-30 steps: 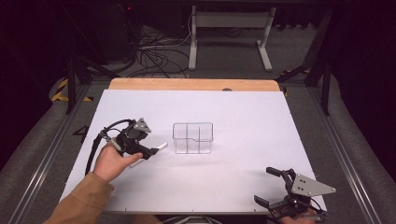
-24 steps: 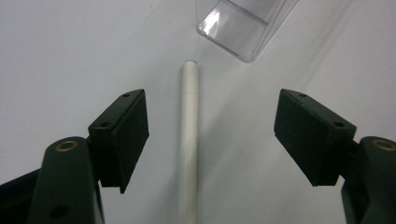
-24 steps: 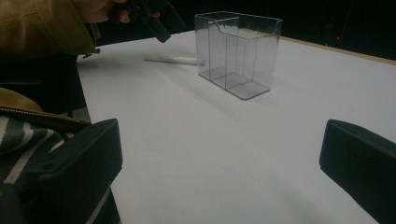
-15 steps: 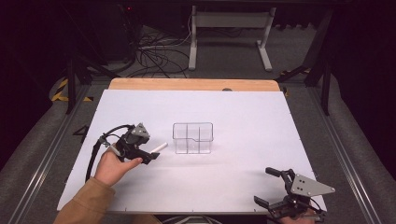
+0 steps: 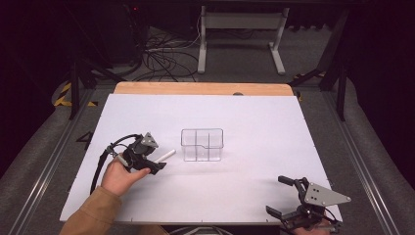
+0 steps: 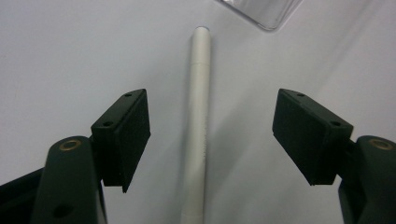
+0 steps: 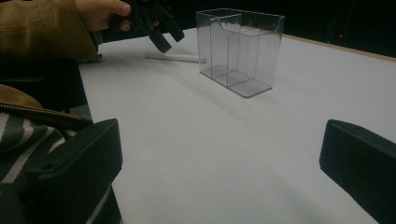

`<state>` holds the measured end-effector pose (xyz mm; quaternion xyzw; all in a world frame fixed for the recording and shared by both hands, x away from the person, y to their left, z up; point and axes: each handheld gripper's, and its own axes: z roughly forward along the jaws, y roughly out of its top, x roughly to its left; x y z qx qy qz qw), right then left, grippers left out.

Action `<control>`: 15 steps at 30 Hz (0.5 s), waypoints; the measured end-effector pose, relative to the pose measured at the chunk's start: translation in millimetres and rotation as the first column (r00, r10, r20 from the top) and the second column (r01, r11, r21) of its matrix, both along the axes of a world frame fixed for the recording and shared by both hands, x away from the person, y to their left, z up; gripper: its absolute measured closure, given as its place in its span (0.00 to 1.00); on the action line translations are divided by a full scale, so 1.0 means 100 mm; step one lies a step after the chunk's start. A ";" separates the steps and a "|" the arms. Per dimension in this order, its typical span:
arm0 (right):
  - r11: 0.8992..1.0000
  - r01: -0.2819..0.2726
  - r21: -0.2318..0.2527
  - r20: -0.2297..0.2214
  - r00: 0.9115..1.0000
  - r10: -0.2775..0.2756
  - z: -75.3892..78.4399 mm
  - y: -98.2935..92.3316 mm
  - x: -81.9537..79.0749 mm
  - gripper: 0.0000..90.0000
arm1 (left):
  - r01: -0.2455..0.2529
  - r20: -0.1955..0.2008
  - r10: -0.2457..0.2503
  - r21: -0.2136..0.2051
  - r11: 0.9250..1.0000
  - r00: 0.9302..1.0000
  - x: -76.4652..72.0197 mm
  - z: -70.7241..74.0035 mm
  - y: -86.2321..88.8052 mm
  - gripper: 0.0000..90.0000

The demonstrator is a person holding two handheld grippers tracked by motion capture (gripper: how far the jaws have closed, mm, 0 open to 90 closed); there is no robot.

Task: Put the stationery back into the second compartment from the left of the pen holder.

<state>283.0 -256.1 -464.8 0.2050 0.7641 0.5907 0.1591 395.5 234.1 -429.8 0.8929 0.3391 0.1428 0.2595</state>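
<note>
From above, my left gripper (image 5: 155, 164) hovers just left of the clear organizer (image 5: 202, 144); along its spread jaws, the white pen (image 6: 197, 121) lies between them, untouched; my right gripper (image 7: 219, 158), also spread, faces the organizer ahead.

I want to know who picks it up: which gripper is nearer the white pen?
Left. The left gripper hangs open right over the white pen, jaws either side; the right gripper sits open at the table's near right corner.
</note>
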 end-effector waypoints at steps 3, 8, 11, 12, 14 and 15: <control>1.000 -0.001 0.000 0.000 1.000 0.001 0.00 0.00 0.00 0.00 | -0.024 -0.004 0.024 -0.008 1.000 1.000 0.02 0.01 -0.01 0.32; 1.000 -0.004 0.005 -0.008 1.000 0.004 -0.01 0.00 0.01 0.00 | -0.018 -0.037 0.018 0.004 1.000 0.999 0.04 0.00 -0.03 0.41; 1.000 -0.007 0.005 -0.008 1.000 0.007 -0.01 0.01 0.02 0.00 | -0.021 -0.053 0.023 0.035 0.999 0.998 0.05 0.00 -0.06 0.49; 1.000 -0.007 0.008 -0.010 1.000 0.007 -0.01 0.01 0.02 0.00 | -0.015 -0.064 0.019 0.051 0.999 0.998 0.06 0.00 -0.07 0.51; 1.000 -0.008 0.006 -0.008 1.000 0.008 -0.01 0.01 0.02 0.00 | -0.019 -0.079 0.025 0.082 0.996 0.997 0.08 -0.01 -0.09 0.55; 1.000 -0.008 0.006 -0.008 1.000 0.008 -0.01 0.01 0.02 0.00 | -0.019 -0.079 0.025 0.082 0.996 0.997 0.08 -0.01 -0.09 0.56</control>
